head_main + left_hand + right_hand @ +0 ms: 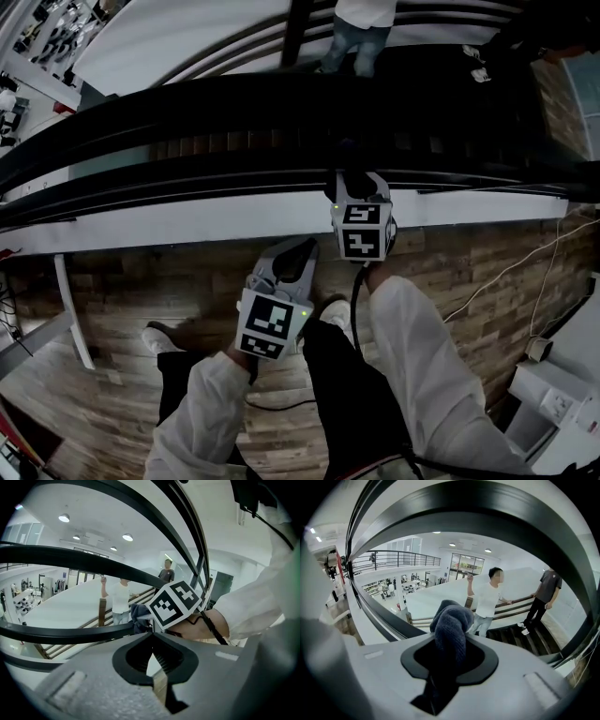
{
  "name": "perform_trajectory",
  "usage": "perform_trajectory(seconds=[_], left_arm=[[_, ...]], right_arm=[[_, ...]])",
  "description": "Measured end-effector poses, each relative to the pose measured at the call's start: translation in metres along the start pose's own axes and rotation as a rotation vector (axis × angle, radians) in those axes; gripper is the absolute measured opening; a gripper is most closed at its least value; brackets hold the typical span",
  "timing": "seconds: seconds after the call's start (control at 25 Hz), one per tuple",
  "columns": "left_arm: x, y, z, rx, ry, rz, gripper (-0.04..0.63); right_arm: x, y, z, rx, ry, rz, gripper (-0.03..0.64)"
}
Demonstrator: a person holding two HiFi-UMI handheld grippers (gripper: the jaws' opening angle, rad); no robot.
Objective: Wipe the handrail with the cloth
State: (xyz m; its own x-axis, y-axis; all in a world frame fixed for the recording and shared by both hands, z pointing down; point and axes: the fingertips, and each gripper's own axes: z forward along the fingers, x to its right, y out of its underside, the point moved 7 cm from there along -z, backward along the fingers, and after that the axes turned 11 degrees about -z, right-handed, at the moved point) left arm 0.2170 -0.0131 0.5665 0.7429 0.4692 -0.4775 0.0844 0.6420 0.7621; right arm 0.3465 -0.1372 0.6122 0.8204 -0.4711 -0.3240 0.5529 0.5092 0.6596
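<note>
A dark handrail (pixel 187 117) runs across the head view; it arcs overhead in the right gripper view (pixel 497 520). My right gripper (pixel 361 185) points at the rail and is shut on a dark blue cloth (pixel 452 623), which bulges out past the jaws (pixel 451 644). From the left gripper view the cloth (pixel 138 613) shows beside the right gripper's marker cube (pixel 176 603). My left gripper (pixel 292 251) hangs lower, short of the rail. Its jaws (pixel 152 638) are shut with nothing between them. In the head view the cloth is lost in the dark.
Lower rail bars (pixel 141 192) run under the handrail above a white ledge (pixel 187 225). Two people (pixel 487 599) (pixel 544 597) stand on the staircase beyond. A cable (pixel 511 267) trails over the wooden floor (pixel 141 281), and white posts (pixel 70 309) stand at left.
</note>
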Motion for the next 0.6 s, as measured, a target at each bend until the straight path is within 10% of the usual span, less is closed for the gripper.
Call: perform_trajectory(seconds=[0.6], left_arm=[[0.065,-0.001,0.079,-0.028,0.080,0.041,0.003]], right_arm=[[0.104,0.065,-0.012,-0.040,0.082,0.046,0.092]])
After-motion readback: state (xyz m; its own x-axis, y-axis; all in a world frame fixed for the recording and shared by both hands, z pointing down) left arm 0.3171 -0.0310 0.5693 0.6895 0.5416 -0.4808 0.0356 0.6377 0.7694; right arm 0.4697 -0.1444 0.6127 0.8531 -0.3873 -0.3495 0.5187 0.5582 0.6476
